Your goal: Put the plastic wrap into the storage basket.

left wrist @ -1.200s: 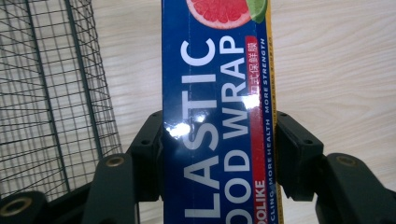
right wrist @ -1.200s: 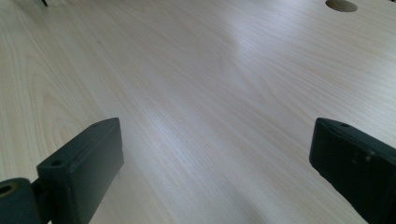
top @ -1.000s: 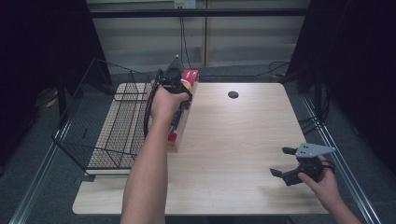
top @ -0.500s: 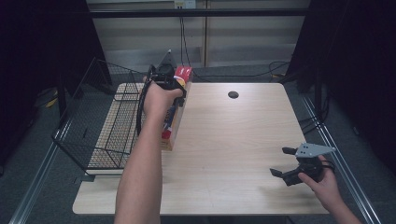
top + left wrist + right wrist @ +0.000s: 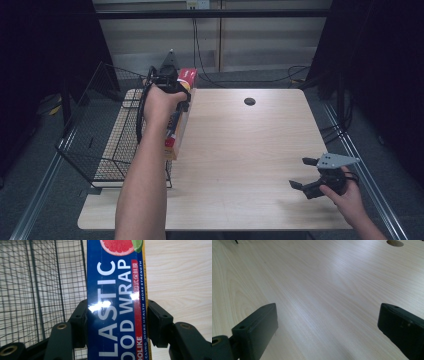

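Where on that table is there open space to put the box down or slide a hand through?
The widest bare patch is the middle of the table, between the food wrap box and the right claw, up to the round hole. The front edge is bare too. The left edge is crowded: the box, the left claw and the wire basket meet there.

Left gripper (image 5: 172,92) fingers clamped, arm extended; right gripper (image 5: 306,172) fingers spread, low.
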